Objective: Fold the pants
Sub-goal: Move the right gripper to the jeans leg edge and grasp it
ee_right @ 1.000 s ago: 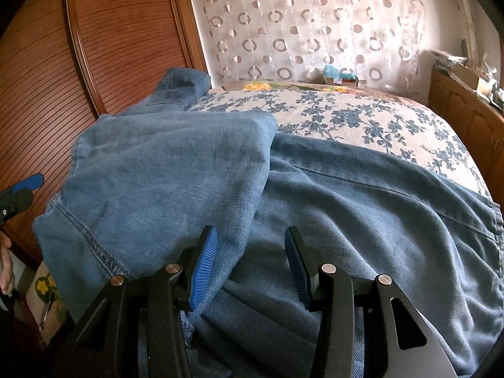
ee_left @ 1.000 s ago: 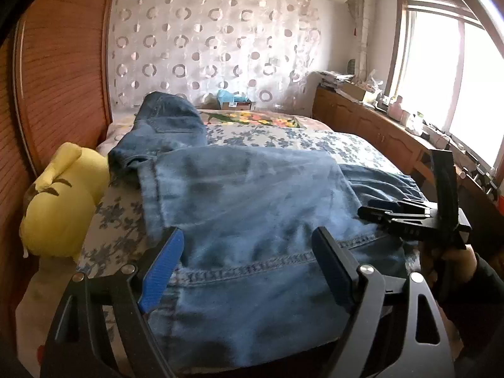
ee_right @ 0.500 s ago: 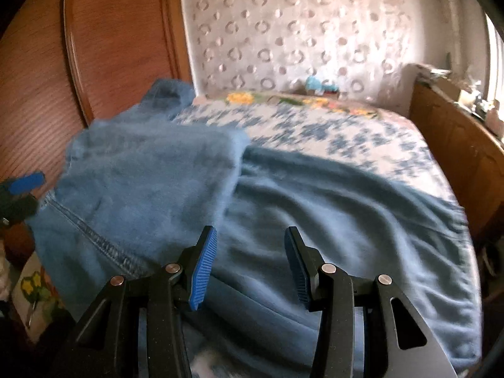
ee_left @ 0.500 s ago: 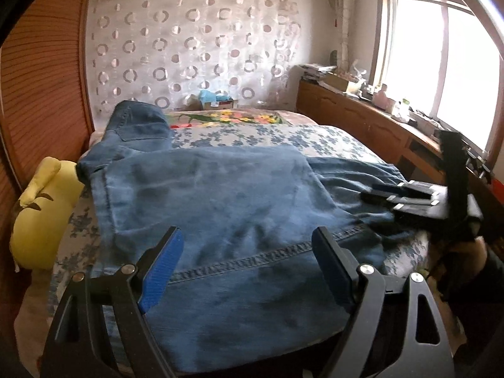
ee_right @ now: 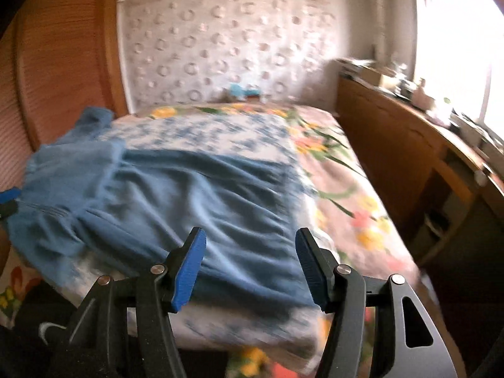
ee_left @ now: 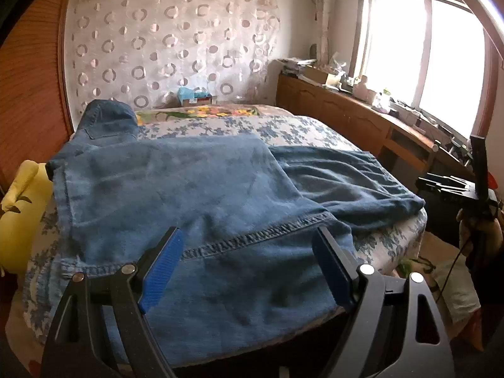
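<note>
Lying across the near end of the bed [ee_left: 302, 129], the blue denim jeans [ee_left: 195, 189] are spread flat, with one layer already laid over the darker leg [ee_left: 343, 186] that runs off to the right. Both grippers hang just off the bed's near edge, apart from the cloth: the left gripper [ee_left: 245, 264] has its blue-padded fingers [ee_left: 160, 264] spread wide and holds nothing, and the right gripper [ee_right: 250, 264] likewise shows its fingers spread with nothing between them, in a blurred view.

Denim like this should handle as heavy, fairly stiff and not slippery; it will likely hold a crease but drag on the floral sheet rather than glide. The stitched hem [ee_left: 252, 239] crossing just ahead of the left gripper looks the surest place to pinch, thick enough to stay put. For the right side, the near edge of the darker leg seems the sensible grip. A yellow plush toy [ee_left: 22, 208] sits at the left edge of the bed, touching the denim's far corner.
</note>
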